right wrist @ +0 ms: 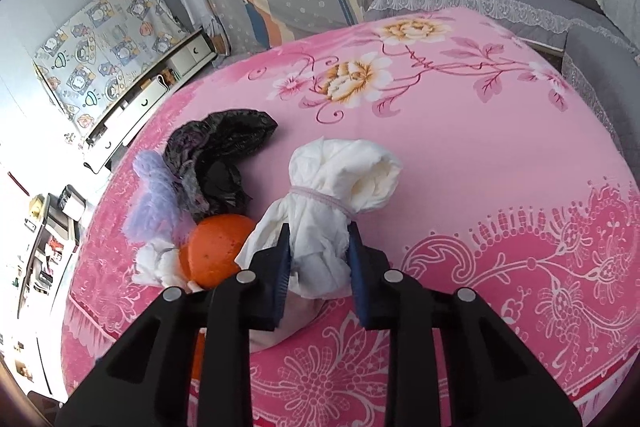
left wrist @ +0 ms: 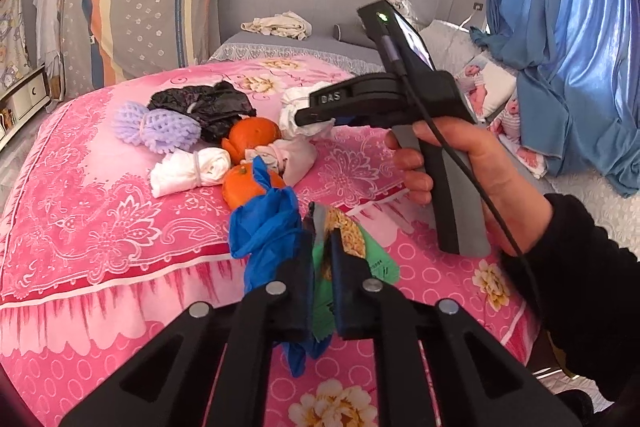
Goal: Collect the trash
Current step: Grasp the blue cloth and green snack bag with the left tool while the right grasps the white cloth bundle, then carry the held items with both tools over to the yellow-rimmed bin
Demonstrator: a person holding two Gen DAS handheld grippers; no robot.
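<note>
The left gripper [left wrist: 320, 263] pinched a blue plastic bag [left wrist: 266, 227] and green snack wrapper [left wrist: 352, 247], the right gripper [right wrist: 318, 259] clamped a white tied bundle [right wrist: 332, 203], while orange peels [left wrist: 256, 137], a black bag [left wrist: 204, 103] and lilac foam netting [left wrist: 156, 127] lay uncollected on the pink bedspread [left wrist: 100, 219].

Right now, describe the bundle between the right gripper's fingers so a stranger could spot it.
On the pink floral bedspread, beside the orange, sits a white bundle. Unlike the black bag and purple foam net, it is cinched with a pale band.

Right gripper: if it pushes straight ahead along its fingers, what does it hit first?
The right gripper already straddles the white crumpled bundle tied with a pale band, so that bundle comes first. Beyond it lies only the pink floral bedspread. Whether the fingers are squeezing it yet is unclear.
</note>
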